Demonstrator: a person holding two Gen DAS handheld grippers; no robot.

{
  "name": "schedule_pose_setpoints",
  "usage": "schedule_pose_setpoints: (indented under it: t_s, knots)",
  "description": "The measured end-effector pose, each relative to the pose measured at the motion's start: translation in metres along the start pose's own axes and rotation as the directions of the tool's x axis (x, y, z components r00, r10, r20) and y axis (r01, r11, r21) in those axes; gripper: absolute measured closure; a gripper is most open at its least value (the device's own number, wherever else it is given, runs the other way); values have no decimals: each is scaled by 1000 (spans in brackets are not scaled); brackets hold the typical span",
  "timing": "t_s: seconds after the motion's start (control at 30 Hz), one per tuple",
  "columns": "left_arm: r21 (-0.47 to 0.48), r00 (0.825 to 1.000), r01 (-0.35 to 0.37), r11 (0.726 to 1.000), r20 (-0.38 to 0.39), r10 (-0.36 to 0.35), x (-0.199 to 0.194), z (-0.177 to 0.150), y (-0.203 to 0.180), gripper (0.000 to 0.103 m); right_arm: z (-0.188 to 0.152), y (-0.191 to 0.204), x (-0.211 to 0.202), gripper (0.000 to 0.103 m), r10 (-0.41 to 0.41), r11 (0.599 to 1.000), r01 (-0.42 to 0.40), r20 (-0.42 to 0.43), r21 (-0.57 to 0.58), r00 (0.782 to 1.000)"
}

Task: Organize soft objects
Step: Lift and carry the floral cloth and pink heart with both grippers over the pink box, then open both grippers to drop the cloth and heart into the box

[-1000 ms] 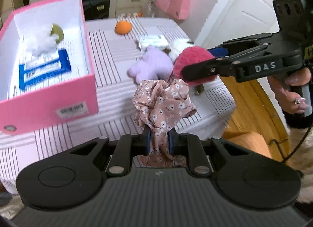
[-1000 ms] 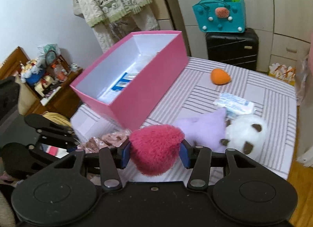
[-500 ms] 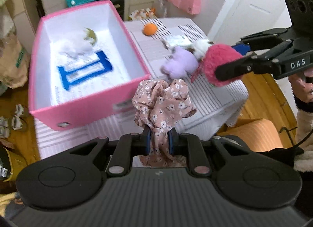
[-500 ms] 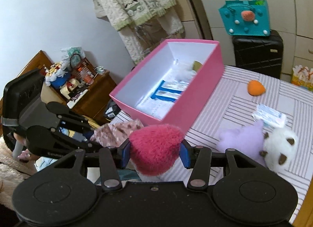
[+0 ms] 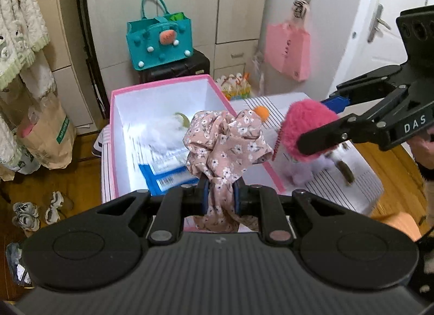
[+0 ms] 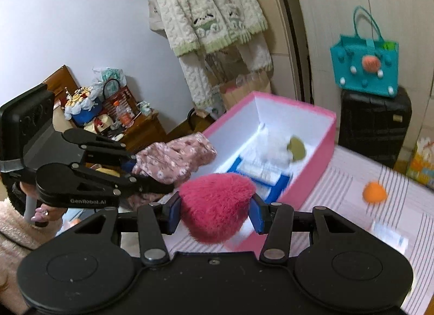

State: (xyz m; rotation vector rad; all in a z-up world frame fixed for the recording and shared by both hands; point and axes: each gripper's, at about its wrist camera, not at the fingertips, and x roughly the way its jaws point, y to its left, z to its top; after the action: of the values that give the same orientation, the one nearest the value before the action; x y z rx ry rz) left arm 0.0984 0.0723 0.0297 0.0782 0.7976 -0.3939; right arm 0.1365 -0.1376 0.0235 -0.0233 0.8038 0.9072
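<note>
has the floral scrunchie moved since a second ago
Yes. The left gripper has carried the floral scrunchie from beside the pink box to over its open top.

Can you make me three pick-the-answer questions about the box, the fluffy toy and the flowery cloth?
1. Where is the orange ball? A in the box B on the striped table C in a gripper
2. What colour is the box outside? A pink B teal C black
3. What is the left gripper doing? A open and empty B shut on the flowery cloth C shut on the fluffy toy

Answers: 1 B, it lies on the stripes beside the box. 2 A, the walls are pink. 3 B, the cloth is pinched between its pads.
</note>
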Motion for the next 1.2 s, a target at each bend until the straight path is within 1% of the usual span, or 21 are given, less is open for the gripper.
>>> schedule_pose_setpoints:
  t_s: [0.07, 0.17, 0.23, 0.37, 0.43, 0.5, 0.57, 0.67, 0.73, 0.87, 0.97, 1.07, 1.17, 1.2]
  knots:
    - [-9, 1000, -6, 1000, 10, 6, 10, 6, 8, 87, 13, -4, 12, 48, -19, 1000, 19, 24, -23, 1000]
    - [4, 999, -45, 999, 24, 45, 32, 14, 17, 87, 32, -16, 32, 48, -21, 1000, 21, 36, -17, 999]
    - [4, 998, -65, 998, 21, 65, 49, 20, 24, 87, 45, -27, 47, 48, -12, 1000, 12, 35, 0, 999]
    - [-17, 994, -114, 993, 1, 114, 89, 33, 41, 86, 67, -49, 83, 48, 1, 999, -1, 5, 45, 1000]
    - [6, 984, -176, 984, 9, 176, 106, 39, 45, 86, 76, -61, 101, 48, 4, 997, -3, -8, 74, 1000]
    - [44, 970, -243, 969, 20, 242, 122, 46, 49, 86, 85, -73, 118, 48, 0, 995, 2, -19, 102, 1000]
    - [72, 957, -290, 954, 20, 289, 137, 53, 53, 86, 90, -83, 130, 48, -9, 993, 12, -24, 115, 1000]
    - [99, 943, -333, 938, 16, 333, 155, 62, 59, 85, 96, -99, 147, 48, -15, 992, 20, -35, 127, 999]
    - [112, 944, -326, 939, -7, 329, 168, 66, 62, 85, 98, -105, 157, 48, -7, 990, 13, -46, 142, 999]
    - [101, 953, -290, 952, -56, 296, 191, 74, 66, 83, 98, -113, 170, 48, -31, 988, 39, -59, 150, 998]
    - [95, 956, -271, 958, -87, 280, 202, 74, 67, 83, 97, -118, 175, 48, -62, 988, 70, -65, 135, 996]
    - [67, 960, -245, 967, -122, 251, 213, 76, 72, 83, 94, -118, 175, 47, -95, 989, 102, -76, 107, 993]
    - [93, 952, -271, 958, -121, 281, 220, 74, 72, 83, 93, -117, 175, 46, -141, 986, 148, -83, 72, 986]
    - [94, 949, -279, 956, -124, 290, 222, 75, 73, 82, 93, -116, 175, 44, -153, 985, 159, -87, 61, 984]
